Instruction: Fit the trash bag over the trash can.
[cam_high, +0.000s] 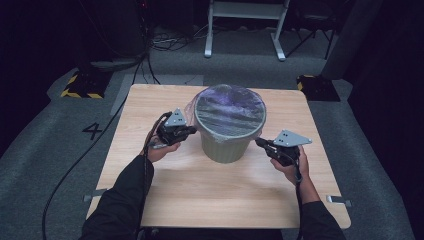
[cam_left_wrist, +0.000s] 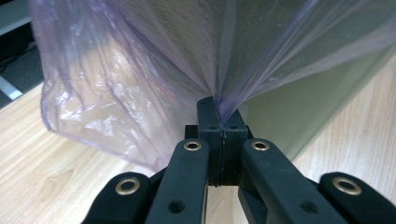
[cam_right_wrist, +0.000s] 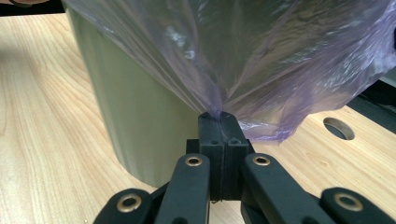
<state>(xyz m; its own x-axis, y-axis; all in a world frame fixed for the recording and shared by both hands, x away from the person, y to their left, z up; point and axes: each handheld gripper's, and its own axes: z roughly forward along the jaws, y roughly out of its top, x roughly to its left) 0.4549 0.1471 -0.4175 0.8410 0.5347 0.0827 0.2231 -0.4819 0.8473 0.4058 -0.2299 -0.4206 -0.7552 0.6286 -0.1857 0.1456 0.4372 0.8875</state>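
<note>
Translucent purple plastic bin liner (cam_high: 229, 109) drapes over the pale green round bin (cam_high: 226, 142) mid-tabletop (cam_high: 200, 190). Your left gripper (cam_left_wrist: 219, 122) and right gripper (cam_right_wrist: 219, 122) each pinch its overhanging edge on opposite sides. Grips done; what's left is probably pulling it off or snugging it down.

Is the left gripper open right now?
No, the left gripper is shut, pinching the purple plastic bag between its closed jaws.

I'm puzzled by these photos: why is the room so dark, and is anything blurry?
High view: light falls on the table, the surroundings stay black, and the bag shows faint sheen. Left gripper view: close film looks soft. Right gripper view: the bin is slightly blurred.
</note>
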